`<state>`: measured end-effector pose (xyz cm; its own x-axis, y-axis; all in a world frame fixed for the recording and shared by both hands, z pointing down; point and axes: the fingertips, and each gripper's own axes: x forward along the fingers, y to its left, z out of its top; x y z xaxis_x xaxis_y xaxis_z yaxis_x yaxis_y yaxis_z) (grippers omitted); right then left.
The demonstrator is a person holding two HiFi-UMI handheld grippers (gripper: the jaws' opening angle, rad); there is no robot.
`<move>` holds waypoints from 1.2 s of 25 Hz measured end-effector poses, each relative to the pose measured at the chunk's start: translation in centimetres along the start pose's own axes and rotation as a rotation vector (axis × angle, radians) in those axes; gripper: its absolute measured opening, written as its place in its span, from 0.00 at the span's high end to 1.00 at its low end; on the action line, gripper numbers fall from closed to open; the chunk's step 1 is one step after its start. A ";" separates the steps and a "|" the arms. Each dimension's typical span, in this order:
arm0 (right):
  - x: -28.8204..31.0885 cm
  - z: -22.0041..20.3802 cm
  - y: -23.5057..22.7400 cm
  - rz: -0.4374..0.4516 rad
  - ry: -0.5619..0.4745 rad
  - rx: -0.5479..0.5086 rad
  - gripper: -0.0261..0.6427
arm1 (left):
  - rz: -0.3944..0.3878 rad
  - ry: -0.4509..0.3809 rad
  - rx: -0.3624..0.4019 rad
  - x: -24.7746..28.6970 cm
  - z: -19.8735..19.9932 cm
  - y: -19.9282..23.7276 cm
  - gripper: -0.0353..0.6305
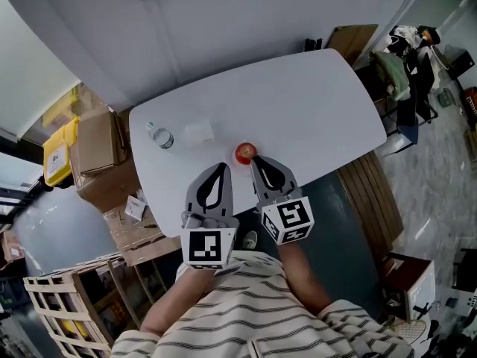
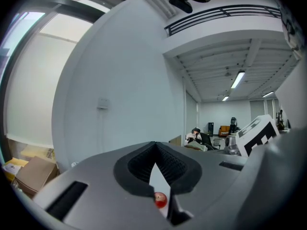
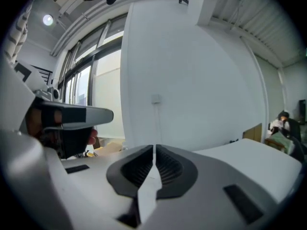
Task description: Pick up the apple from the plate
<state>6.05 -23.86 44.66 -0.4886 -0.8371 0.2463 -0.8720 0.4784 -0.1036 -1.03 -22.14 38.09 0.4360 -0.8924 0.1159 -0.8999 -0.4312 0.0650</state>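
A red apple (image 1: 245, 153) sits near the front edge of the white table (image 1: 313, 103). The plate under it is white on white and hard to make out. My left gripper (image 1: 220, 167) hovers just short of the apple on its left, jaws shut and empty. My right gripper (image 1: 255, 161) is shut and empty too, its tips close to the apple's near right side. In the left gripper view the jaws of the left gripper (image 2: 154, 143) meet, and the apple (image 2: 160, 200) shows through the slit below them. The right gripper (image 3: 153, 148) shows closed jaws with nothing between them.
A clear water bottle (image 1: 160, 136) lies at the table's left, with a pale white object (image 1: 197, 131) beside it. Cardboard boxes (image 1: 97, 144) and a yellow bin (image 1: 58, 154) stand left of the table. A wooden bench (image 1: 369, 200) is to the right.
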 end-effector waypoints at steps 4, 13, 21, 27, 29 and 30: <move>1.5 -2.6 -1.7 -0.020 0.062 0.010 0.94 | -0.014 0.025 0.003 1.1 -0.8 0.4 0.94; 3.6 -6.2 -4.3 -0.050 0.138 0.045 0.90 | -0.013 0.049 0.007 2.8 -2.3 1.4 0.94; 5.0 -9.4 -4.7 -0.055 0.201 0.068 0.76 | -0.007 0.073 -0.005 3.0 -2.9 2.0 0.94; 5.9 -12.5 -5.2 -0.061 0.259 0.102 0.71 | -0.003 0.080 -0.011 2.6 -3.4 2.4 0.94; 6.3 -13.8 -5.4 -0.061 0.287 0.115 0.66 | -0.003 0.079 -0.015 2.5 -3.5 2.4 0.94; 6.4 -14.4 -5.6 -0.062 0.300 0.122 0.62 | -0.004 0.079 -0.016 2.6 -3.4 2.4 0.94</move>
<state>8.23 -28.08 60.73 -0.4194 -0.7393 0.5268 -0.9059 0.3787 -0.1897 -2.02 -25.01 41.91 0.4392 -0.8774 0.1932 -0.8983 -0.4317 0.0817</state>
